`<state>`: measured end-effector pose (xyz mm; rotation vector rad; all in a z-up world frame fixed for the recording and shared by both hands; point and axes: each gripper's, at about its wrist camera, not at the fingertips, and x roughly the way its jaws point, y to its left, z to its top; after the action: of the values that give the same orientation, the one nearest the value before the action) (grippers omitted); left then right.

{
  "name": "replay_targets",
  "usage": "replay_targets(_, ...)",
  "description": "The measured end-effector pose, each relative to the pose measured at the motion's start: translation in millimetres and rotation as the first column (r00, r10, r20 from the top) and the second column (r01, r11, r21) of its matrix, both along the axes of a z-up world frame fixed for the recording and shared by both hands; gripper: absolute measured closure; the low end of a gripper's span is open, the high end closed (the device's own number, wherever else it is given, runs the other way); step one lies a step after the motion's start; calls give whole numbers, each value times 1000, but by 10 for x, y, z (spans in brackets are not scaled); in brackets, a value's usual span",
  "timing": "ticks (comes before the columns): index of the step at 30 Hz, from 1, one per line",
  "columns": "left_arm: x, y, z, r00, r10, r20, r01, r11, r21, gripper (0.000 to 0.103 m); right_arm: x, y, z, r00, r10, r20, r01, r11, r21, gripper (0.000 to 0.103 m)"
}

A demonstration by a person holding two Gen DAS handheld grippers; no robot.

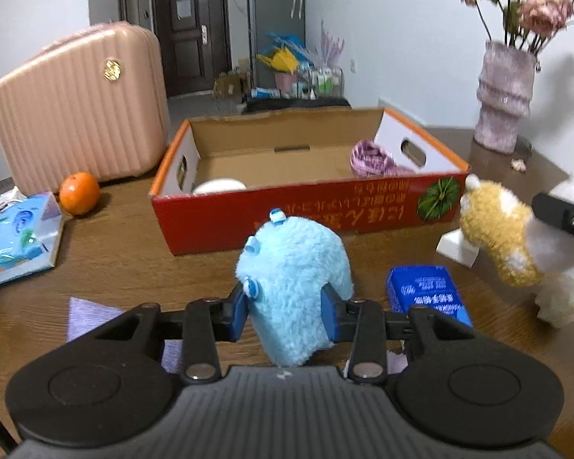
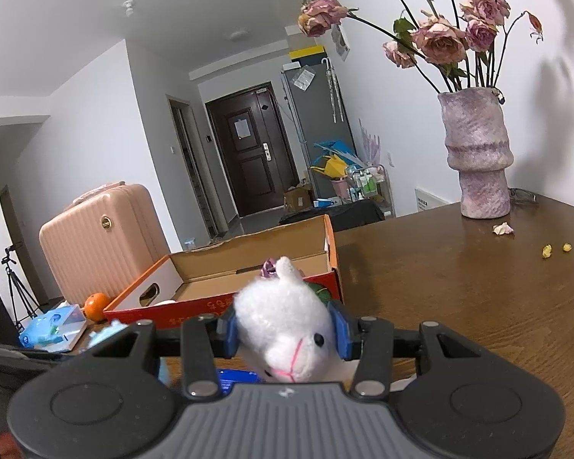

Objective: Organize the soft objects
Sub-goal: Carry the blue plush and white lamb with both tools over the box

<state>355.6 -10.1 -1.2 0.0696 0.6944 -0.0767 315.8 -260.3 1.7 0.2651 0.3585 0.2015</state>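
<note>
Plushies are what I'm sorting, and the box on the table is where I judge they go. Going left to right: tissues and an orange sit by the suitcase, none of my business. In the box lie a white round thing and a purple bundle, so the job looks partly done. My left gripper is clamped on the blue plush, just short of the box. Beside it lies a blue pack. My right gripper grips the white plush, with a tan plush hanging against it. Those three remain to be boxed.
</note>
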Motion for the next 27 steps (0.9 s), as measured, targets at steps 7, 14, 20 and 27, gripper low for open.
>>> replay_targets(7,-247,70,200,995,19,101,-16,999,-33,64,-51,36,24,1000,7,21,-7,1000,4,58)
replay_targets(14,-383,65,325,987,29,155,-22,999,-50,64,-91,88,62,999,9,40,-10,1000,17,58)
replay_targets(20,-498,103,444,977,49,206,-35,997,-73,64,-124,181,109,998,13,60,-14,1000,25,58)
replay_targets(27,-557,147,558,967,70,245,-49,994,-94,64,-134,277,191,995,18,96,-21,999,33,58)
